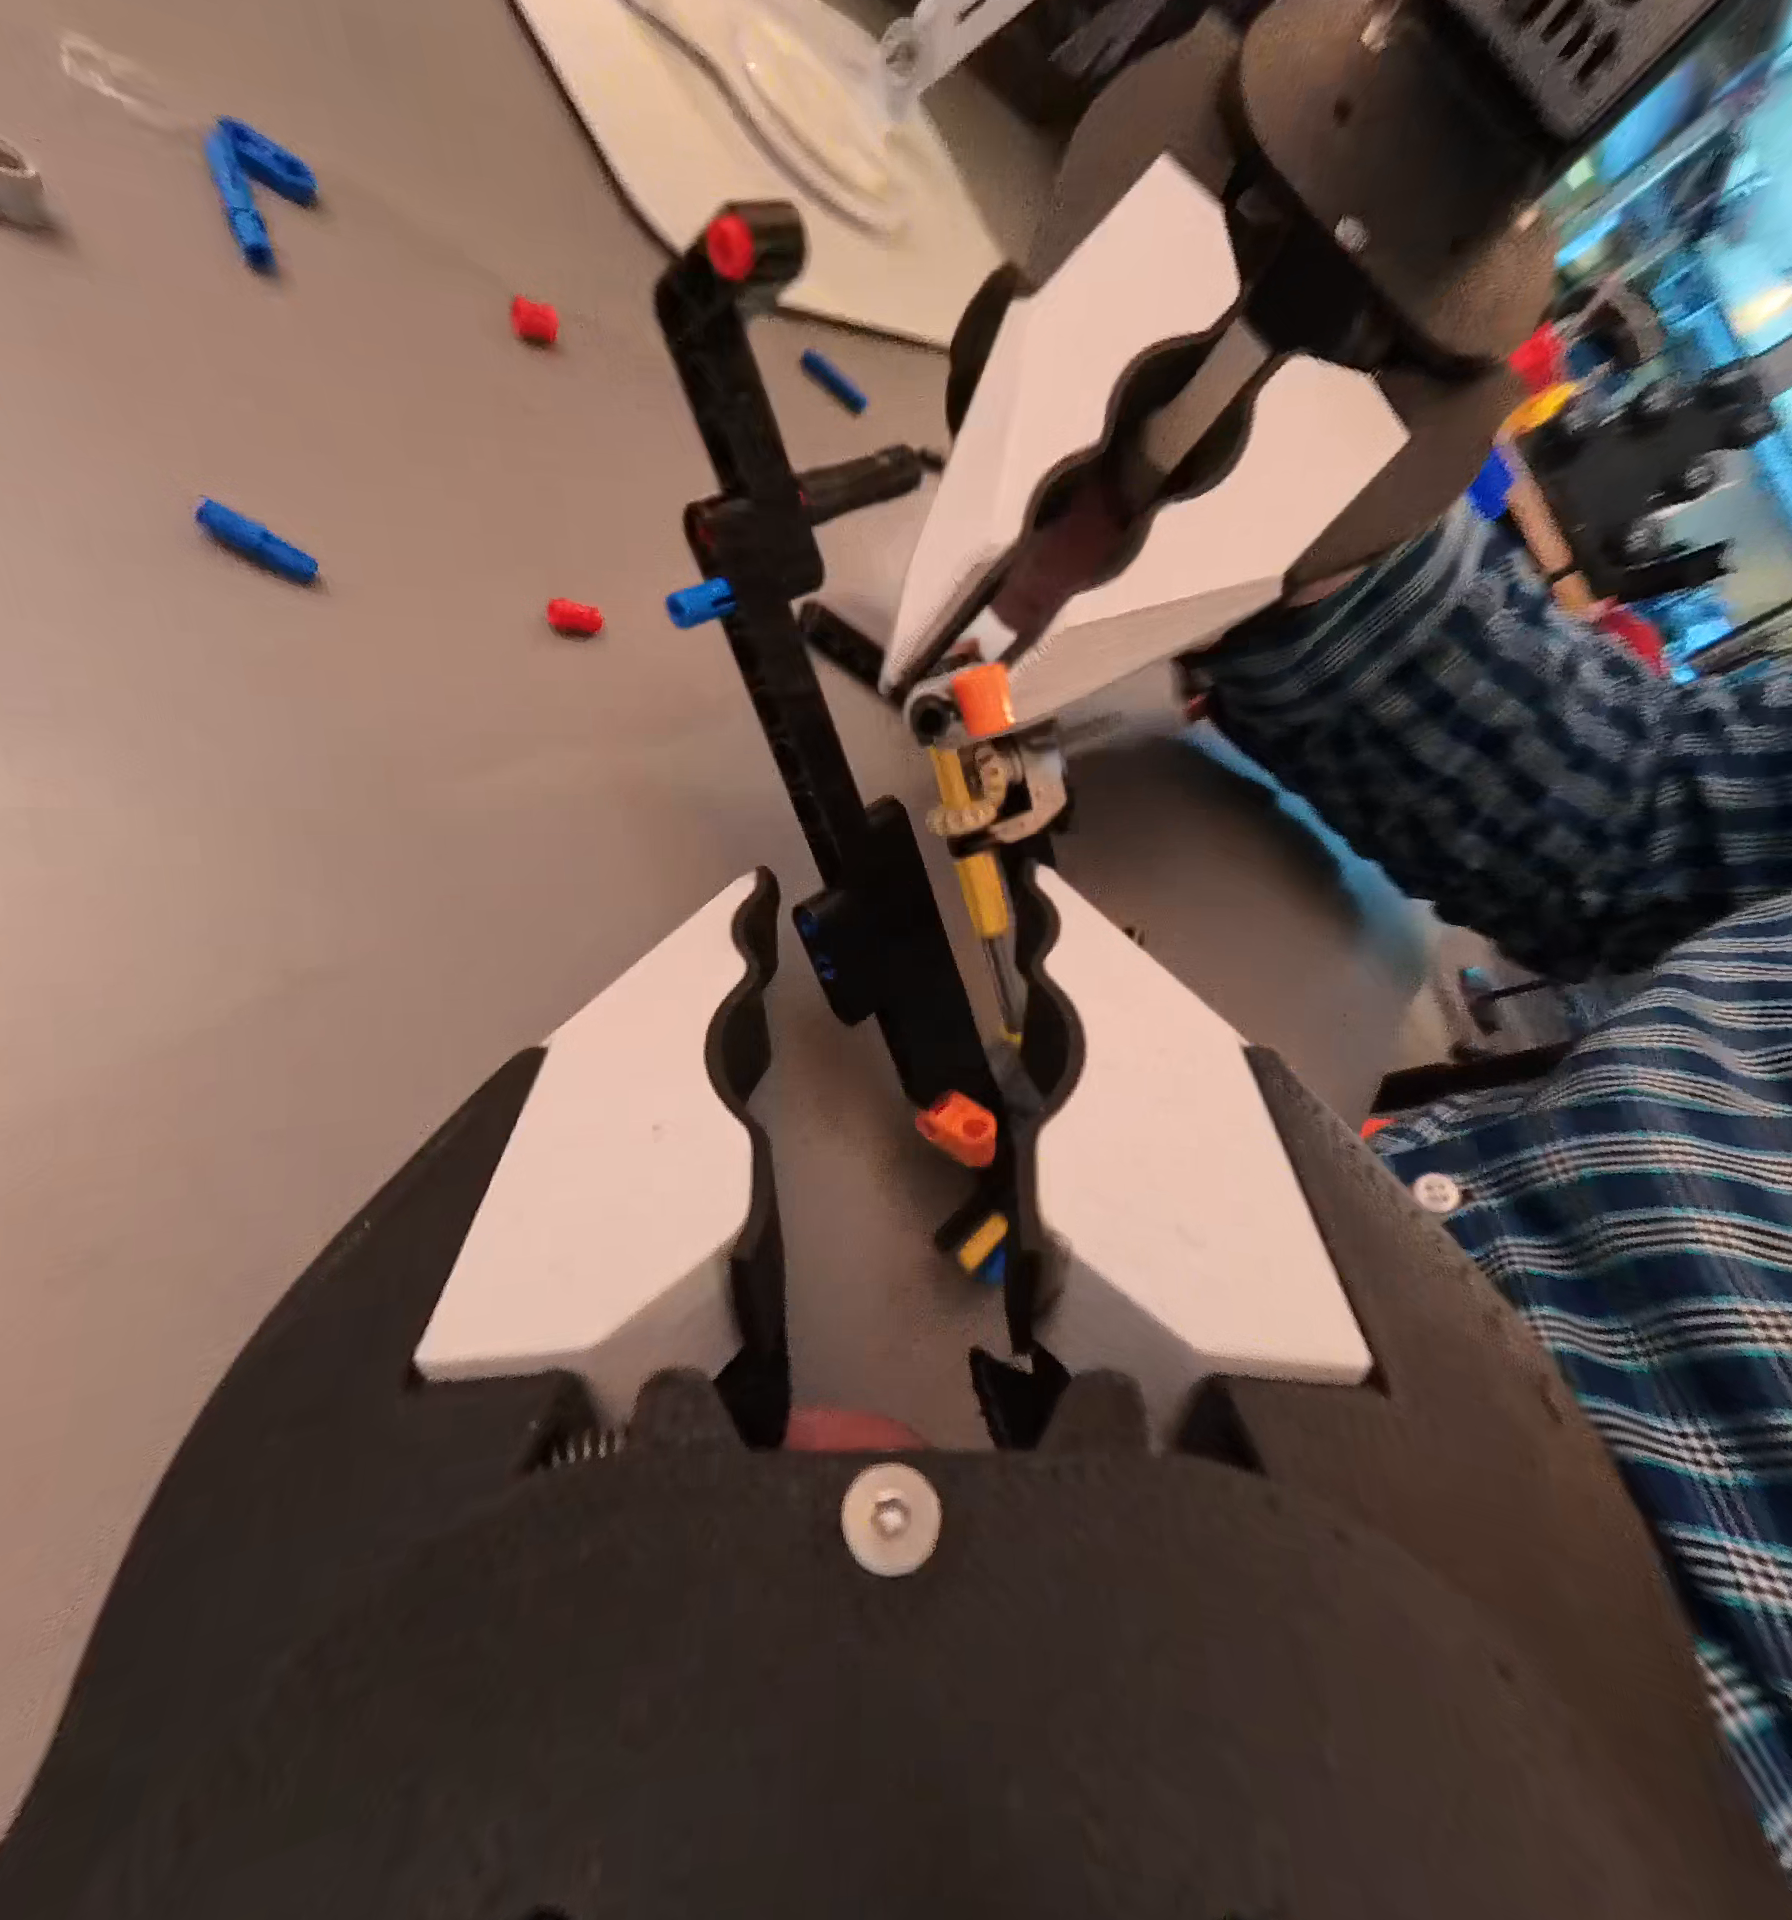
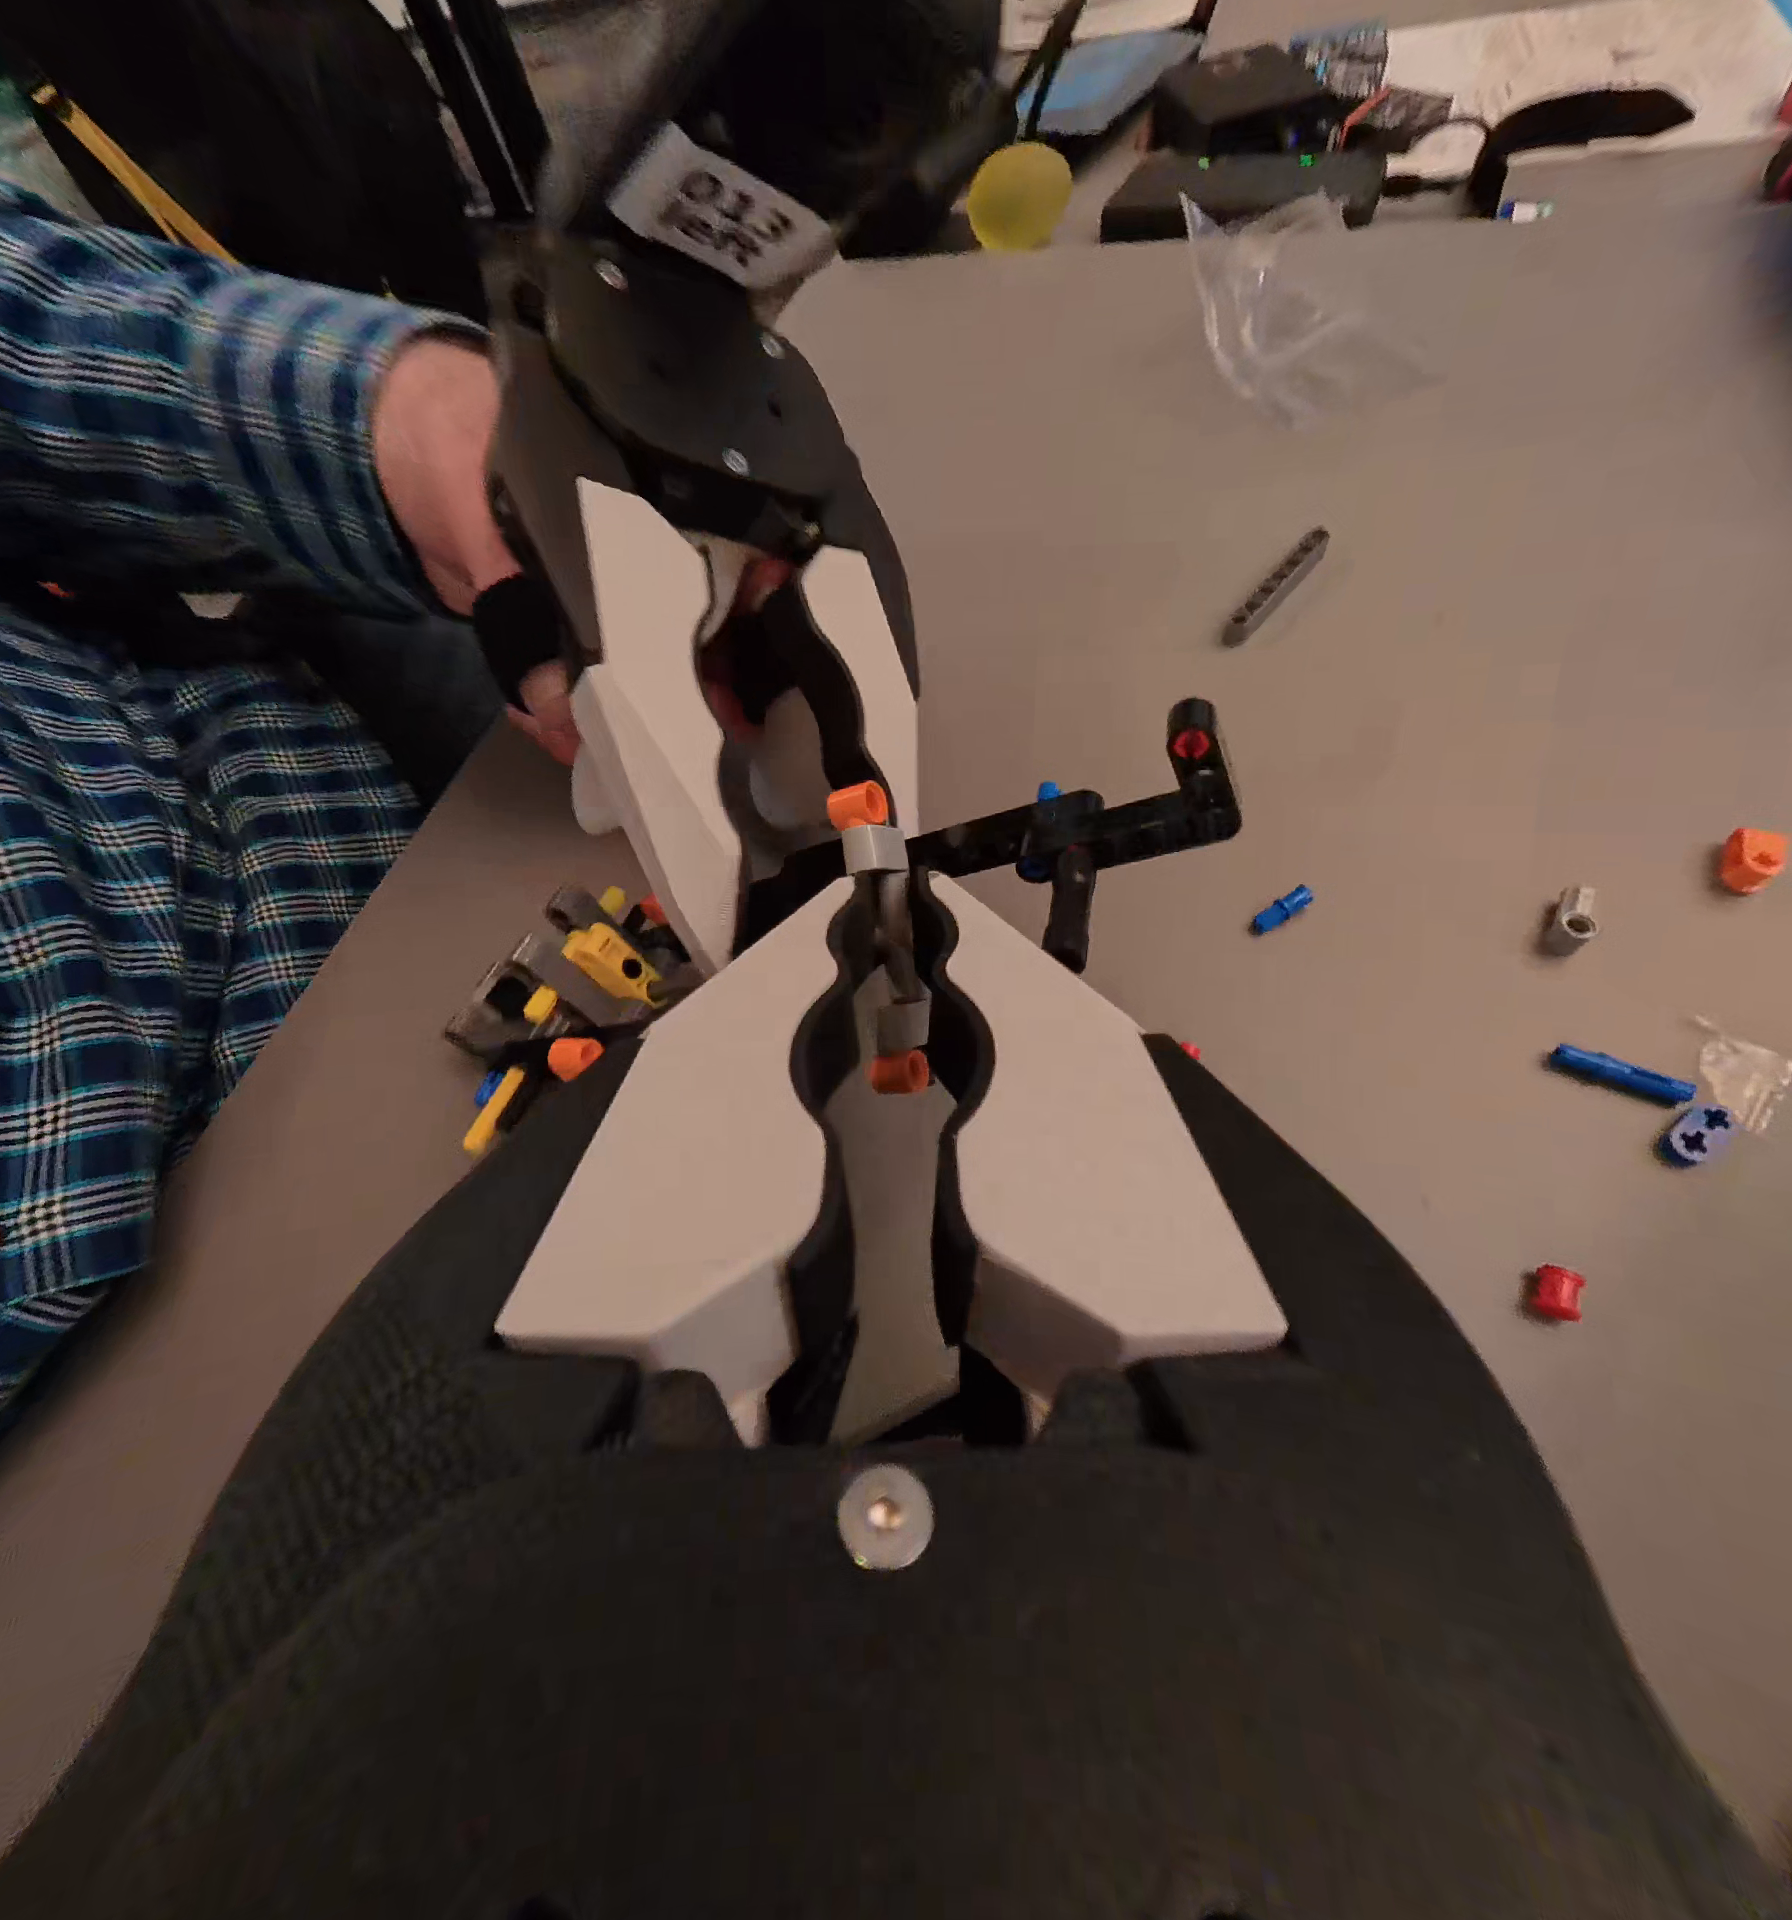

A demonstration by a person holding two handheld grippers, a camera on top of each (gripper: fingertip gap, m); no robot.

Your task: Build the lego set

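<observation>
- While I hold both grippers close together, my left gripper [image 1: 897,935] is clamped on the long black lego arm [image 1: 767,582], which sticks up and away over the grey table [image 1: 248,935].
- My right gripper [image 2: 887,894] is squeezed tight on a small grey piece with orange ends [image 2: 897,1023], and its far end sits right against the black arm.
- I think I am joining the two parts.
- If I push crooked, the small piece could twist in my grip or pop out.
- If I push too hard, the black arm could slip or bend apart.
- Farther off, a blue pin [image 2: 1281,909], a red bush [image 2: 1555,1294] and a grey beam [image 2: 1276,587] lie loose.
</observation>
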